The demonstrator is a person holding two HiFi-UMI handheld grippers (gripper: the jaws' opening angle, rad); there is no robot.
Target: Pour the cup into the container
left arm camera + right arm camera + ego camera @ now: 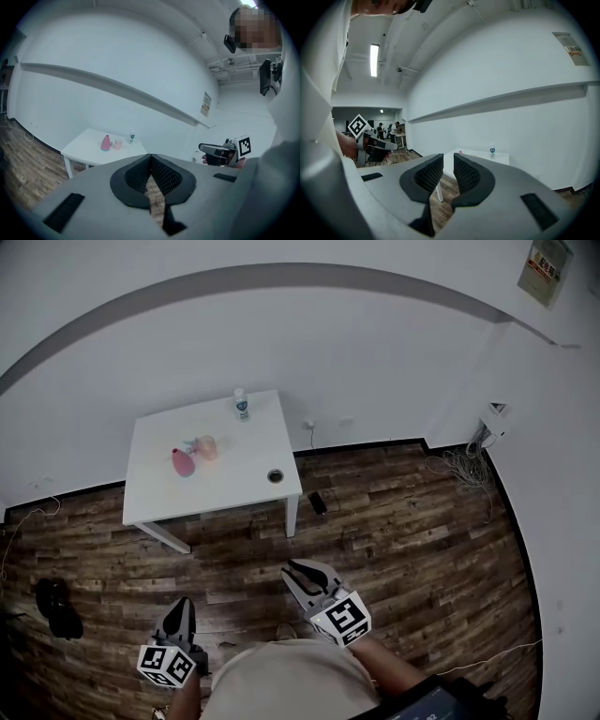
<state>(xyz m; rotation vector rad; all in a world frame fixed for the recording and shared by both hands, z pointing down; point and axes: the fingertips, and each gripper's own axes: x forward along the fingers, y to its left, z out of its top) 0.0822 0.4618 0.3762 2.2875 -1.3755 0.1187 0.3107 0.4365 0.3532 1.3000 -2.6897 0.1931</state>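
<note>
Step in hand: by my reading, the approach. Nothing has been picked up and pouring has not started.
Left claw (179, 605): clenched on nothing. In its own view (150, 158) the 2 ribbed pads meet with only floor behind them. It is held low by the person's hip, well apart from the counter.
Right claw (293, 567): clenched and empty too. Its own view (447, 161) shows just a thin slit between the pads, with the counter's leg beyond. It points toward the counter from a little farther forward than the left one.
Counter (234, 488): small and white, standing against the wall across a stretch of wooden floor (394, 521).
Cup (208, 447): pale pink and upright, near the middle of the counter. Whether it holds anything cannot be told from here.
Pink container (183, 462): darker pink with a narrow top, just beside the cup on its left.
Other things: 1 small bottle (241, 405) at the counter's far edge and 1 round dark thing (275, 475) near its front right corner.
Next move calls for: stepping up to the counter and releasing 1 claw. That claw then goes around the cup's side and closes firmly enough to lift it level. The other claw could steady the pink container.
Risk: the narrow top probably leaves little room for error when tipping.
</note>
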